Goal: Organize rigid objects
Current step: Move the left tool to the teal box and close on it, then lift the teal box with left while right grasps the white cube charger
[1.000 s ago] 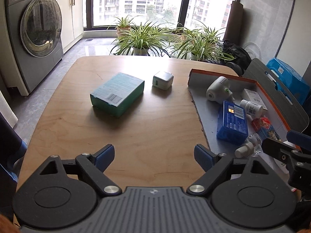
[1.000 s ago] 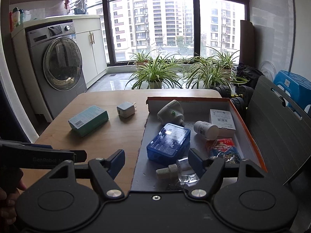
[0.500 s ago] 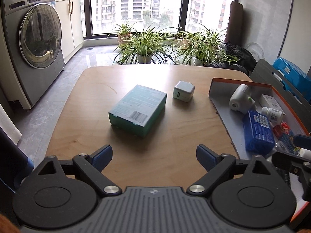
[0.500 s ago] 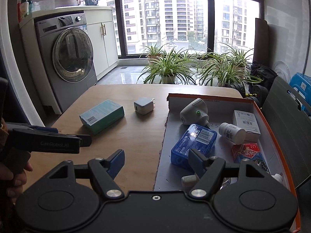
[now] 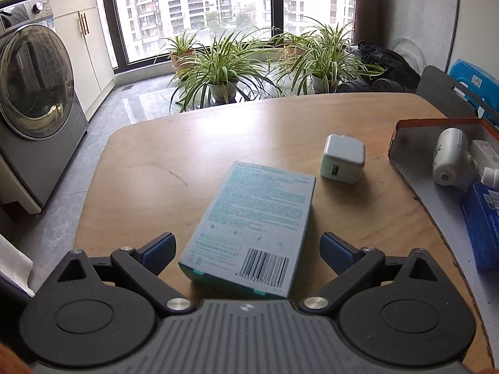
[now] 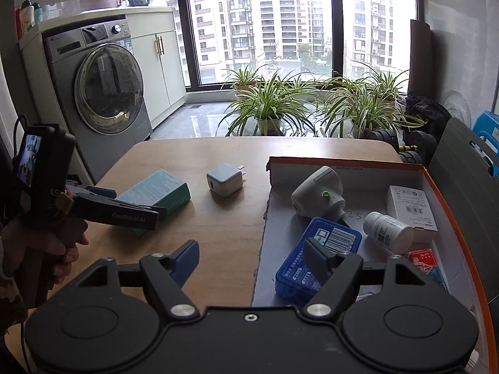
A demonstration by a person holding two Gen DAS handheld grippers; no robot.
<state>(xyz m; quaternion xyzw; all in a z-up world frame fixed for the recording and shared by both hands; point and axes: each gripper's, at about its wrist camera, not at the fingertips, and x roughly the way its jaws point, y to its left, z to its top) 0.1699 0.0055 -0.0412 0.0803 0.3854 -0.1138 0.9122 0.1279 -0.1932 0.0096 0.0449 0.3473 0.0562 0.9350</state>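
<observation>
Your left hand-held gripper has its jaws spread wide; they have just been opening. The teal bandage box lies flat on the wooden bench, its barcode end between the two blue pads, with a gap on each side. No pad presses on it.

Right of the box, centre right of the left wrist view, the white USB charger sits on the bench, apart from the box.

Your right hand-held gripper also has its jaws apart and holds nothing. One finger is over bare bench, the other over the orange-rimmed cardboard tray at the right of the frame. In the tray lie a blue plastic case, a white pill bottle, a white handheld device with a green button and a white carton.
</observation>
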